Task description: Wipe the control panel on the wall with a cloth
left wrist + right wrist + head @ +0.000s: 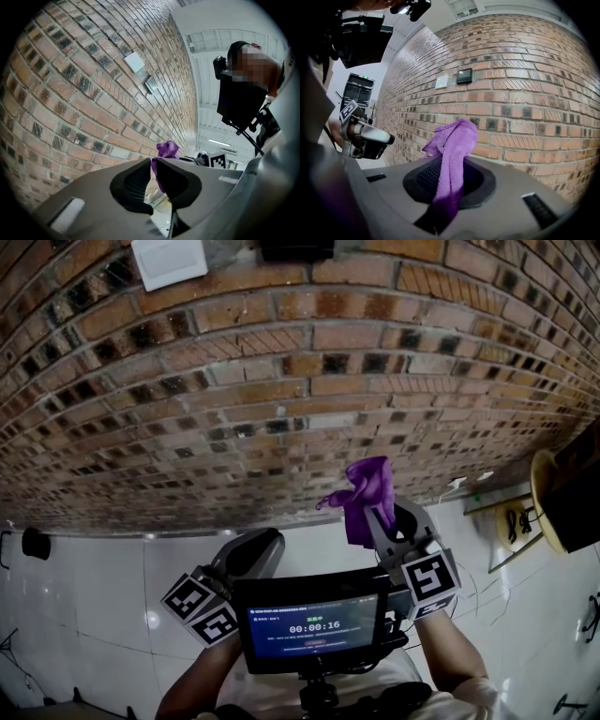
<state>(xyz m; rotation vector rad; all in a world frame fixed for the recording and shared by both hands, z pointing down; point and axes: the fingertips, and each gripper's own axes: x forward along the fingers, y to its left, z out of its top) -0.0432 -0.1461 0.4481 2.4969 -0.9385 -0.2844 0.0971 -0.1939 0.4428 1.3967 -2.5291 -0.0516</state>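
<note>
A purple cloth point(367, 488) hangs bunched from my right gripper point(377, 518), which is shut on it low in front of the brick wall point(281, 381). In the right gripper view the cloth point(452, 150) stands up out of the closed jaws of the right gripper point(450, 177). High on the wall are a black control panel point(295, 249) point(464, 75) and, left of it, a white plate point(169, 261) point(441, 82). My left gripper point(267, 545) point(152, 162) is shut and holds nothing, left of the cloth point(167, 149) and apart from it. The left gripper point(370, 136) also shows in the right gripper view.
A screen point(314, 624) on a mount sits in front of my body. White floor tiles point(94, 596) meet the wall's foot. A round wooden object point(547, 498) and cables lie at the right, a small black object point(36, 542) at the left. A dark doorway point(358, 91) is far left.
</note>
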